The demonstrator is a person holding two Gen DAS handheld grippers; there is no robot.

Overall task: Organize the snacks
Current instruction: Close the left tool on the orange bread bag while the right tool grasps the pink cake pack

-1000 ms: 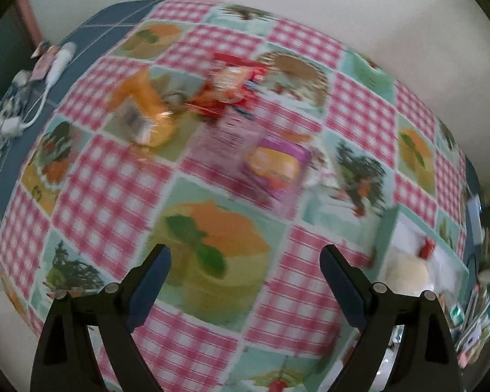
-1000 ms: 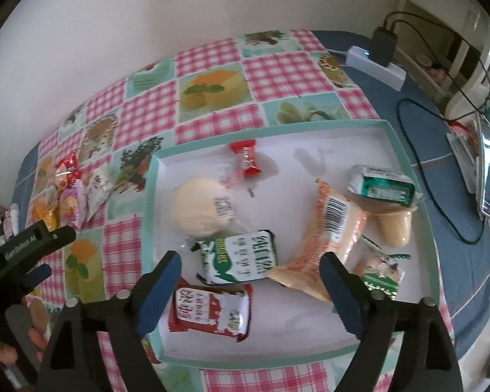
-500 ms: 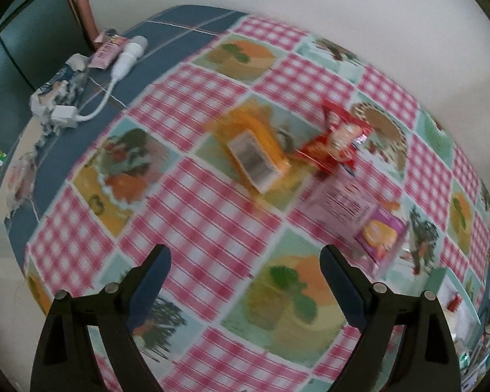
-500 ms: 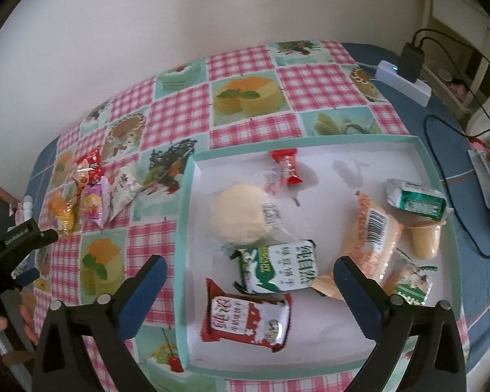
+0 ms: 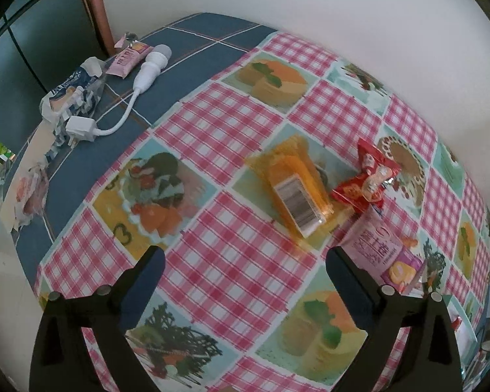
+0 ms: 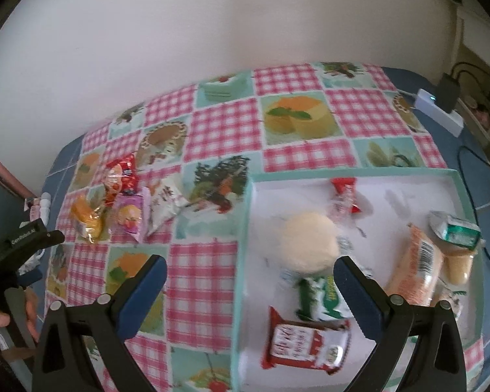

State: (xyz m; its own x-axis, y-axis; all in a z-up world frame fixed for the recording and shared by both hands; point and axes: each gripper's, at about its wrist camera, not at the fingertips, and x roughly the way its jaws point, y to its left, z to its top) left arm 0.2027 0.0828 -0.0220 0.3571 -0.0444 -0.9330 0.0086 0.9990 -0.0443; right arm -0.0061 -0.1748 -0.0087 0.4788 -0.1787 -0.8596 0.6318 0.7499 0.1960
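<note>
A: What are the jaws of the left gripper (image 5: pixel 245 259) doing?

B: They are spreading apart, and nothing is between them. Only the checked tablecloth (image 5: pixel 232 261) lies under them.

A: And the right gripper (image 6: pixel 250 269)?

B: Its jaws are wide apart too, with nothing in them. It hangs over the near left edge of the green tray (image 6: pixel 243 228).

A: What lies just past the left gripper?

B: An orange pack (image 5: pixel 297 192) with a bar code on top. A red wrapped sweet (image 5: pixel 367 179) is touching its right side. A pink pack (image 5: pixel 379 251) lies close to the right finger. These three are on the cloth — outside the tray.

A: What does the right camera see in the tray?

B: A round pale bun (image 6: pixel 308 246), a small red candy (image 6: pixel 344 196), a green and white pack (image 6: pixel 323 297), a red and white pack (image 6: pixel 305 343), a long orange pack (image 6: pixel 415 271) and a small green pack (image 6: pixel 454 233).

A: What is far off to the side?

B: In the left view a white plug and cord (image 5: pixel 114 111) sits on the blue cloth, well away from the snacks. In the right view a hand (image 6: pixel 9 310) holds the other gripper at the left edge.
</note>
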